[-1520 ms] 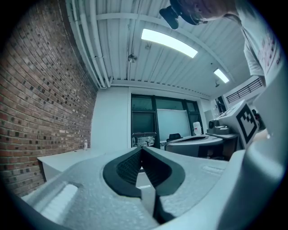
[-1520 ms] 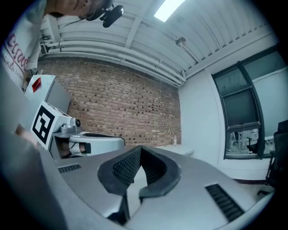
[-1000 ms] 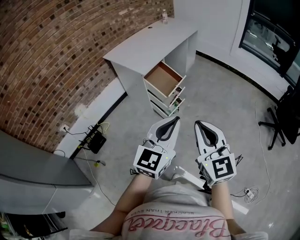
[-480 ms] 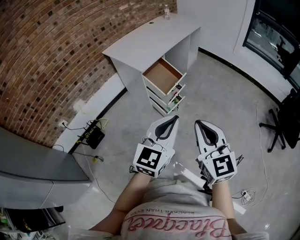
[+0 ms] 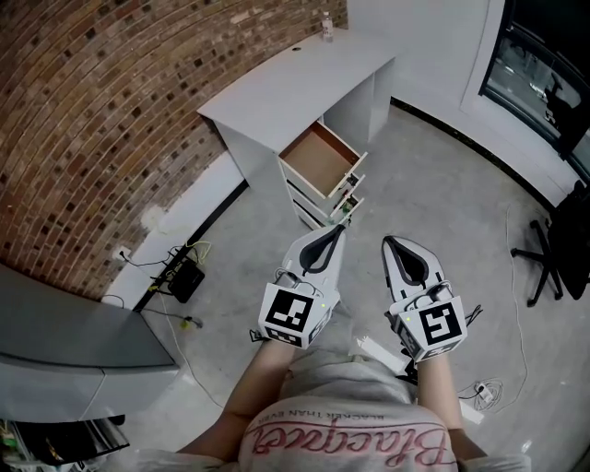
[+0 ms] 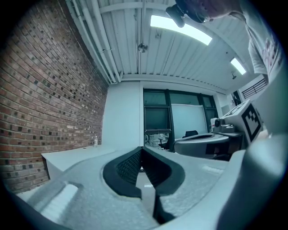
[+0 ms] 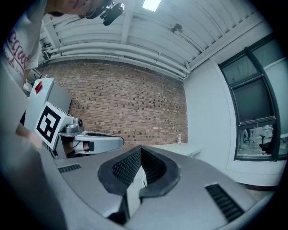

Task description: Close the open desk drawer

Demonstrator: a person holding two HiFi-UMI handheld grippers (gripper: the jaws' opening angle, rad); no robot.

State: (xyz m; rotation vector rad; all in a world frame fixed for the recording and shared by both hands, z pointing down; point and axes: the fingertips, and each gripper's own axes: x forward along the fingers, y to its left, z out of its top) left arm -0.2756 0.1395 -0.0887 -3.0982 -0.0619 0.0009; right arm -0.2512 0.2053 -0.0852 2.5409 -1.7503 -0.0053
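While the person stands well back from the white desk (image 5: 295, 88), seen from a head cam looking steeply down, both handheld tools point level toward it. Desk sits against a brick wall (image 5: 83, 120). Its top drawer (image 5: 318, 157) is pulled out from the desk's front, wooden bottom showing, nothing visible inside, w/ two lower drawers (image 5: 343, 201) beneath it only slightly out. On the left gripper (image 5: 343, 229) the jaws are pressed together, nothing between the ribbed pads; the right gripper (image 5: 389, 241) is likewise pressed together & empty. Both are well apart from the desk, no contact w/ the drawer yet. Prob. the jaws are held together because closing calls for a push on the drawer front, not a pinch, so a blunt joined tip serves. Task looks unstarted: approach stage. A small bottle (image 5: 324, 20) stands at the desk's far end; cables (image 5: 180, 267) lie on the floor left of the desk, an office chair (image 5: 553, 240) well to its right, neither between person & desk
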